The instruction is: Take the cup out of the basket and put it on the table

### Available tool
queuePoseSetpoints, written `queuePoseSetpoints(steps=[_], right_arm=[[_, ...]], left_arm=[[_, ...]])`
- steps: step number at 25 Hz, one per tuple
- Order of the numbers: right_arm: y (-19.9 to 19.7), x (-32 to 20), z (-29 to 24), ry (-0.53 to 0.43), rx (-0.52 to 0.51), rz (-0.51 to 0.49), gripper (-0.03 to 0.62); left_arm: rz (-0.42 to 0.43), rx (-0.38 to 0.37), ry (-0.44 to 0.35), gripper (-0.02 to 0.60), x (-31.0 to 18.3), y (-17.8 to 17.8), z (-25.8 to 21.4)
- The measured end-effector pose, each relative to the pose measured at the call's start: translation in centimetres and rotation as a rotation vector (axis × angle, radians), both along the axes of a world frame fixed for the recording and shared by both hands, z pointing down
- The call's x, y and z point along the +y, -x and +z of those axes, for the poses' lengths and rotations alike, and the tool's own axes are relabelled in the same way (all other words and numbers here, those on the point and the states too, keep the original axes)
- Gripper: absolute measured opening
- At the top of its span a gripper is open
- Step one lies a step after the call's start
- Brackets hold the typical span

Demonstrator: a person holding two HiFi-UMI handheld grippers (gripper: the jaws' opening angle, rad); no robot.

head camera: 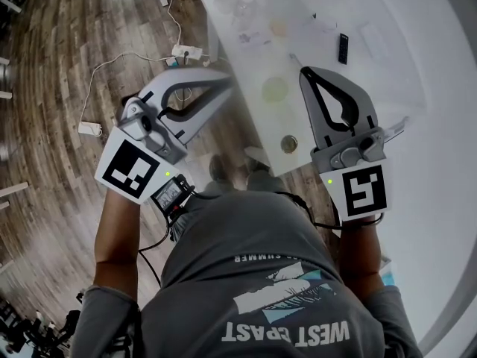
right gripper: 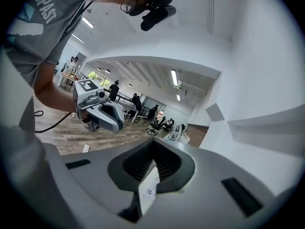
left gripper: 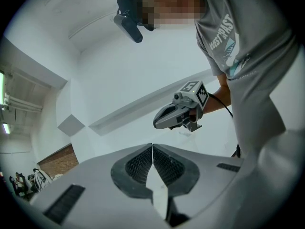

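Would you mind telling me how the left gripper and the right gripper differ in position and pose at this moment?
The left gripper hangs mostly over the wooden floor, while the right gripper hangs over the white table. The left gripper slants toward the table's edge, while the right gripper points nearly straight ahead. Both have their jaws together and hold nothing.

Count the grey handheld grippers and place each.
2. The left grey two-jaw gripper is held over the wooden floor beside the white table; the right grey gripper is over that table. None seems hidden.
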State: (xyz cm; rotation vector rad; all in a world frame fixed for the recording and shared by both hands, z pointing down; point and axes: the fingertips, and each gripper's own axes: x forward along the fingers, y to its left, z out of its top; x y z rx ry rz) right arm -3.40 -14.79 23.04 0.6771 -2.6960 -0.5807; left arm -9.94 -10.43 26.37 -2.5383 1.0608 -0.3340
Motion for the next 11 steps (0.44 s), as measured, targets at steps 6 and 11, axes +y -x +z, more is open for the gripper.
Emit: queuePoseSetpoints(steps=[6,11], right_arm=[[-0.6,0.5,-0.8,-0.012,-0.007,0.016,0.011],[-1.2,0.5,-0.8,-0.008,-0.007,0.030,0.011]], left_arm=[[0.013,-0.005,-0.001,0.011,0.3,-0.3,-0.3],[0.015,-0.007,-0.001,0.011,0.3,-0.6,-0.4]])
